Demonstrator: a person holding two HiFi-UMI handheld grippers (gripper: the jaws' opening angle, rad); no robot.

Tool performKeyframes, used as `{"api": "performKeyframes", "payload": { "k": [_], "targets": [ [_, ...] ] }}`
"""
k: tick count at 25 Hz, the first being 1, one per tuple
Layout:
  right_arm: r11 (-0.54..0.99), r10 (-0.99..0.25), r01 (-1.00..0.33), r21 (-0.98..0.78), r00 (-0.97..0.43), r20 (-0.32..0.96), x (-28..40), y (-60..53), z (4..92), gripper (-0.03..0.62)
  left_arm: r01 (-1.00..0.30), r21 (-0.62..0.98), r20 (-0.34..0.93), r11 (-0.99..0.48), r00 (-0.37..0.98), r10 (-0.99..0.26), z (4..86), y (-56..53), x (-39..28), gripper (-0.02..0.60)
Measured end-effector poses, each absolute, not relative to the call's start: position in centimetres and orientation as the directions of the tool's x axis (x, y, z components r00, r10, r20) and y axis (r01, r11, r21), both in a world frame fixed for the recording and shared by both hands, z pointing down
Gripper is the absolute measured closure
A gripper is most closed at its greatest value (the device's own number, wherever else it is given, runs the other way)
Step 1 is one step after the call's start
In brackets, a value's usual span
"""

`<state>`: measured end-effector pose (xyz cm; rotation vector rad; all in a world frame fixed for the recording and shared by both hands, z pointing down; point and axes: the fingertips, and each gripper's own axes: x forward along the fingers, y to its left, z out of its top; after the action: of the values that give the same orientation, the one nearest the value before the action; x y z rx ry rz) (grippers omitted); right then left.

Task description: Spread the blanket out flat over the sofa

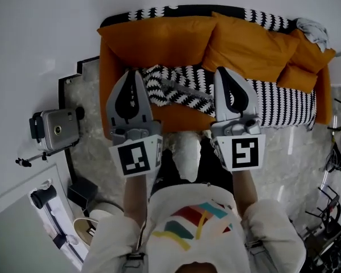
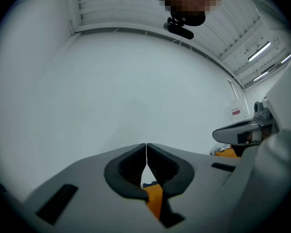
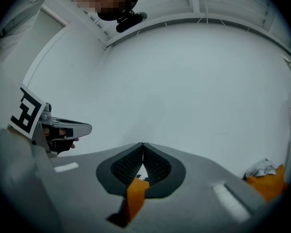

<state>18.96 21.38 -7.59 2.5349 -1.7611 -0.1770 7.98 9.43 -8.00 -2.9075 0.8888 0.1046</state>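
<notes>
An orange sofa (image 1: 159, 118) stands below me against a white wall. A black-and-white patterned blanket (image 1: 176, 90) lies bunched on the seat's middle, lies flatter over the right seat (image 1: 287, 102), and shows along the backrest top (image 1: 153, 12). My left gripper (image 1: 135, 74) hovers over the seat's left part, its jaws shut and empty. The right gripper (image 1: 223, 71) hovers beside it over the blanket, also shut with nothing held. In the left gripper view the left gripper (image 2: 146, 145) faces the bare wall; in the right gripper view so does the right gripper (image 3: 142, 143).
Large orange cushions (image 1: 250, 47) lean on the backrest. A grey cloth (image 1: 314, 30) lies at the sofa's far right corner. A camera on a tripod (image 1: 57, 129) stands left of the sofa. Boxes and a bowl (image 1: 85, 229) sit at lower left, metal racks (image 1: 335, 152) at right.
</notes>
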Motion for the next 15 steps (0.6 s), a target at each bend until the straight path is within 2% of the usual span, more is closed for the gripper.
{"api": "performKeyframes", "payload": {
  "k": [5,10,15],
  "targets": [
    [-0.325,-0.946,-0.940,0.100,0.323,-0.033,21.8,17.5,0.0,0.589,-0.570,-0.090,0.006,-0.817,0.820,-0.572,1.5,5.7,10.9,0.565],
    [-0.285,-0.958,-0.950,0.129,0.287,-0.002,22.9,14.0,7.7,0.589,-0.595,0.026,0.062,-0.804,0.803,-0.592,11.6,2.4,11.6,0.565],
    [-0.269,-0.961,-0.956,0.118,0.275,0.041,23.9,11.1,16.0,0.589,-0.630,0.045,0.101,-0.775,0.775,-0.624,20.0,-0.2,12.2,0.565]
  ]
}}
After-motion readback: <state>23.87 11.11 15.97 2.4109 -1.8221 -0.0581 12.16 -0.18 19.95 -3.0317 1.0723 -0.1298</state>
